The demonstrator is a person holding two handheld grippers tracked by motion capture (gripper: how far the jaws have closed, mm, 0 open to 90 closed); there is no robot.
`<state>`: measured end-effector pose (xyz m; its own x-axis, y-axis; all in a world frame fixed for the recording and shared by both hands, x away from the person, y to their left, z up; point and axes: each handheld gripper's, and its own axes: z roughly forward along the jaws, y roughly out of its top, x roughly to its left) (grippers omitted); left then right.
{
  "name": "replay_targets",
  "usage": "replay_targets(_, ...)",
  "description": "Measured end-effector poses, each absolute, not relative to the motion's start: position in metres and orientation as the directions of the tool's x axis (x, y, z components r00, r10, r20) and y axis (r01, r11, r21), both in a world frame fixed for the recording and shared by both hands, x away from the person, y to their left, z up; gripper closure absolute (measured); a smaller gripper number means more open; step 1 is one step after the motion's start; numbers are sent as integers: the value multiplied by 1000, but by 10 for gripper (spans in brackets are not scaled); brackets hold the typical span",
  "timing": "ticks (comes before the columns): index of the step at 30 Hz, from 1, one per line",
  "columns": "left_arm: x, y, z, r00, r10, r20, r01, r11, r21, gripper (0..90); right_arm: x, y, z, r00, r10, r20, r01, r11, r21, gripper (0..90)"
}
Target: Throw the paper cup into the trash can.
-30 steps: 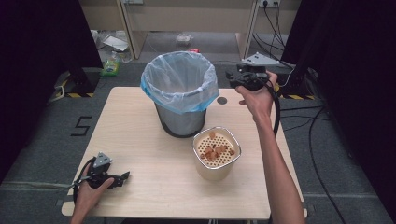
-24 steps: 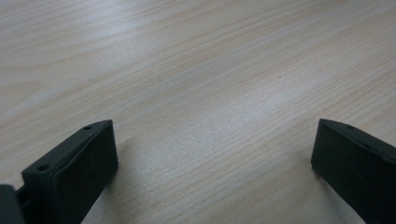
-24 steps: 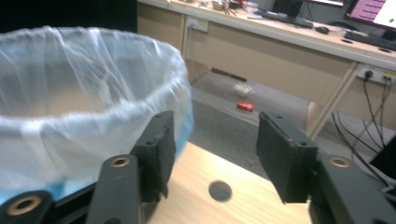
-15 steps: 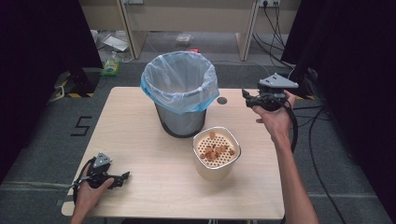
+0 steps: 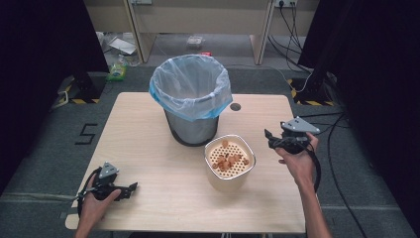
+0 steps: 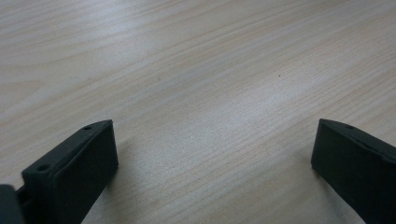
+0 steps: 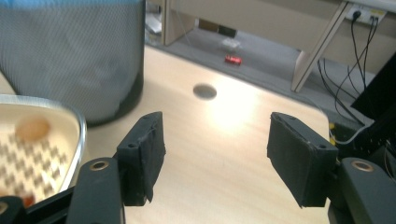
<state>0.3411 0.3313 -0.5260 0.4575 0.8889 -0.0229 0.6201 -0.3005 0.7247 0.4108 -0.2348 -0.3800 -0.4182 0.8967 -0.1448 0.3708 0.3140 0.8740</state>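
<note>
A metal mesh bin lined with a pale blue bag stands at the back middle of the wooden table. In front of it sits a round basket with a perforated cream insert holding several orange-brown bits. My right gripper hovers open, empty, to the right of the basket; in the right gripper view its fingers point toward the bin, with the basket's rim at the left. My left gripper rests open on the table's front left corner, its fingers wide over bare wood.
A round cable hole lies in the tabletop right of the bin. Cables trail on the floor at the right. Litter lies on the floor beyond the table. The table's right edge is near my right hand.
My right gripper has come down and toward me from beside the bin's rim to beside the basket. The left gripper has stayed still.
</note>
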Motion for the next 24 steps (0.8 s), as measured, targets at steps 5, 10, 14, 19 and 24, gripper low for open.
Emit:
replay_targets(5,341,331,-526,457,889,-23,619,-300,726,0,398,-240,-401,-412,903,-126,392,300,870,365)
replay_targets(10,341,331,-526,457,889,-23,620,-300,725,0,387,-238,-418,-417,899,-132,403,313,860,358)
replay_targets(14,341,331,-526,456,890,-25,619,-297,727,0,383,-237,-428,-416,901,-121,409,305,860,356)
replay_targets(19,341,331,-526,458,889,-24,619,-300,726,0,380,-239,-446,-423,900,-105,454,311,835,353)
replay_targets(24,341,331,-526,460,888,-24,619,-301,726,0,379,-240,-474,-430,896,-111,522,347,779,353)
